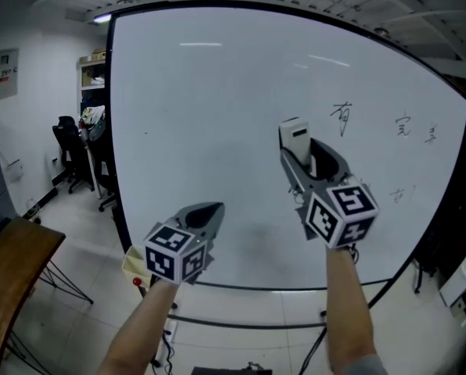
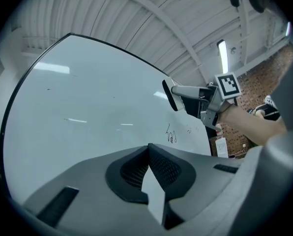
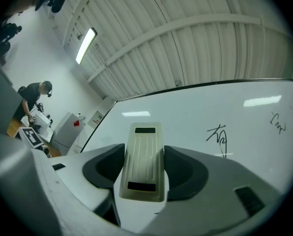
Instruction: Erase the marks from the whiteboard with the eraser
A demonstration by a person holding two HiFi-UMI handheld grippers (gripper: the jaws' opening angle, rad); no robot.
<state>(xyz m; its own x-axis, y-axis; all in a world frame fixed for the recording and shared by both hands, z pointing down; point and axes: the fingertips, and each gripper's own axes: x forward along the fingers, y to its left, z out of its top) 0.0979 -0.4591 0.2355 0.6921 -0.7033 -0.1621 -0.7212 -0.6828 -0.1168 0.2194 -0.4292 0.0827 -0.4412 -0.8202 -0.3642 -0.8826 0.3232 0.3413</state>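
A big whiteboard (image 1: 217,116) fills the head view, with dark handwritten marks (image 1: 342,118) at its upper right and fainter ones (image 1: 405,125) further right. My right gripper (image 1: 299,158) is shut on a cream eraser (image 1: 294,137), held up close to the board just left of the marks. In the right gripper view the eraser (image 3: 143,162) lies between the jaws with a mark (image 3: 219,137) to its right. My left gripper (image 1: 204,216) hangs low in front of the board, jaws shut and empty. In the left gripper view its jaws (image 2: 149,168) meet, with the right gripper (image 2: 186,95) beyond.
Office chairs (image 1: 73,151) and shelves (image 1: 92,73) stand left of the board. A wooden table (image 1: 10,276) sits at the lower left. The board's stand bar (image 1: 256,319) runs along the floor below. A person (image 3: 36,100) works at the far left of the right gripper view.
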